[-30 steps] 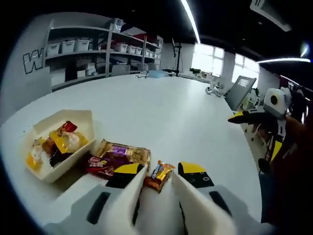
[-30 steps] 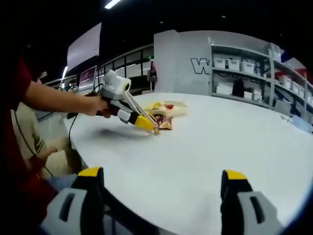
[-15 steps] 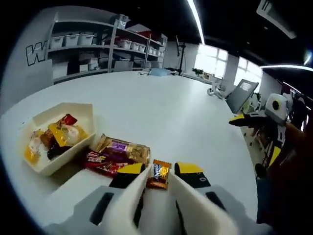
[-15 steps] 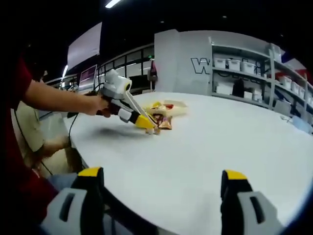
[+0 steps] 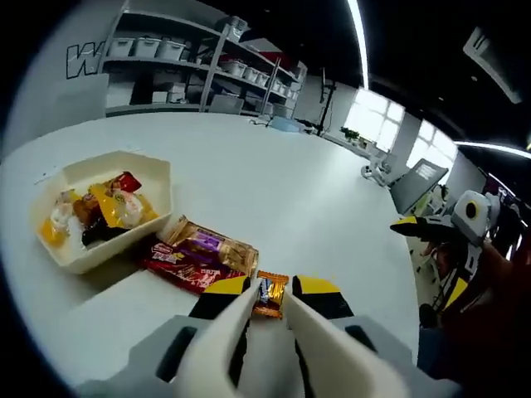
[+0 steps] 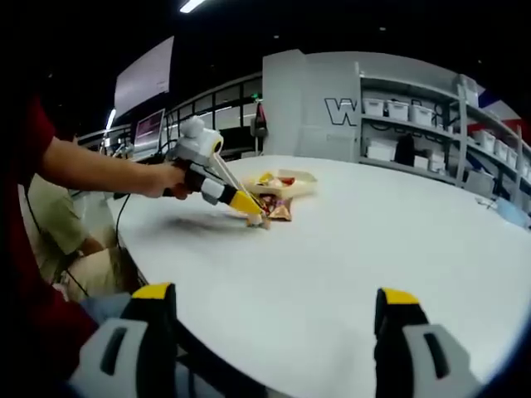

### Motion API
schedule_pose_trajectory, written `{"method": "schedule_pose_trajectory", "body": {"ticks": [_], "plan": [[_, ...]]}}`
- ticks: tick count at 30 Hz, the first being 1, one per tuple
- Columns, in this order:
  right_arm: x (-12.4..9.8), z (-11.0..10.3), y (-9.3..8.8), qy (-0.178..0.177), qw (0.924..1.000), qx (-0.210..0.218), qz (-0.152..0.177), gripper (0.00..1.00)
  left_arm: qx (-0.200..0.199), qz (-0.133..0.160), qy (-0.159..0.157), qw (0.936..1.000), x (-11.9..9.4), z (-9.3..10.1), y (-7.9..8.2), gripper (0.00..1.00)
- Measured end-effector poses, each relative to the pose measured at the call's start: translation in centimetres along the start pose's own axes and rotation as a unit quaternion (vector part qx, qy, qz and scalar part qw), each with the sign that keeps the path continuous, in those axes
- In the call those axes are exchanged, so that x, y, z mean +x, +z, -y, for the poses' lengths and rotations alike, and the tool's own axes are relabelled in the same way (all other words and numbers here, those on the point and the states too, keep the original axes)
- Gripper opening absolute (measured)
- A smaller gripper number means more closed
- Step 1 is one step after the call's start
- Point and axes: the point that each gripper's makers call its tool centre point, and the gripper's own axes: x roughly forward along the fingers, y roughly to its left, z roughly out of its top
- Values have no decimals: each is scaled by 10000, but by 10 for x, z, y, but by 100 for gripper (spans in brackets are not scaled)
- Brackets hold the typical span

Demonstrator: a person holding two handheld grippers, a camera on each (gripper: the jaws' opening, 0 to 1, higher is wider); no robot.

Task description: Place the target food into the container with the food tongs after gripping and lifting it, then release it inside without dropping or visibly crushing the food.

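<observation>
In the left gripper view, my left gripper [image 5: 269, 296] is shut on a small orange-and-blue wrapped candy [image 5: 269, 294], pinched between its yellow-tipped jaws just above the white table [image 5: 274, 191]. A cream container [image 5: 91, 211] holding several wrapped snacks sits to the left. Two flat snack packets [image 5: 199, 255] lie between it and the jaws. In the right gripper view, my right gripper [image 6: 270, 319] stands open over the near table edge with nothing in it. Farther off, the left gripper [image 6: 255, 217] reaches the snack packets [image 6: 277, 207] beside the container [image 6: 286, 181].
A person's hand and bare forearm [image 6: 108, 172] hold the left gripper. The right gripper [image 5: 440, 228] shows at the right of the left gripper view. Shelves with bins [image 6: 415, 116] line the far wall. Office chairs [image 5: 415, 178] stand beyond the table's far edge.
The left jaws have closed on the small candy, which now sits squarely between the tips. The left view has tilted and shifted. The right gripper has stayed still.
</observation>
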Motion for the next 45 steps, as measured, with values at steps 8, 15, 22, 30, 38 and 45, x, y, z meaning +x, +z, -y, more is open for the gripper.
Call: {"method": "schedule_pose_trajectory", "body": {"ticks": [8, 15, 22, 30, 38, 45], "plan": [[2, -2, -3, 19, 10000, -20, -51, 99, 16, 421, 89, 9991, -16, -14, 41, 19], [0, 0, -3, -10, 10000, 26, -28, 99, -138, 743, 363, 9965, -31, -44, 76, 19], [0, 2, -5, -23, 10000, 48, -37, 99, -453, 837, 650, 9933, -34, -76, 92, 19], [0, 6, -6, -62, 9999, 103, -33, 99, -526, 1002, 1029, 9882, -34, -103, 109, 20], [2, 7, -8, -58, 9999, 120, -68, 99, -682, 936, 1245, 9854, -31, -122, 102, 20], [3, 8, -9, -54, 9999, 113, -110, 99, -650, 951, 1160, 9865, -31, -116, 102, 22]]}}
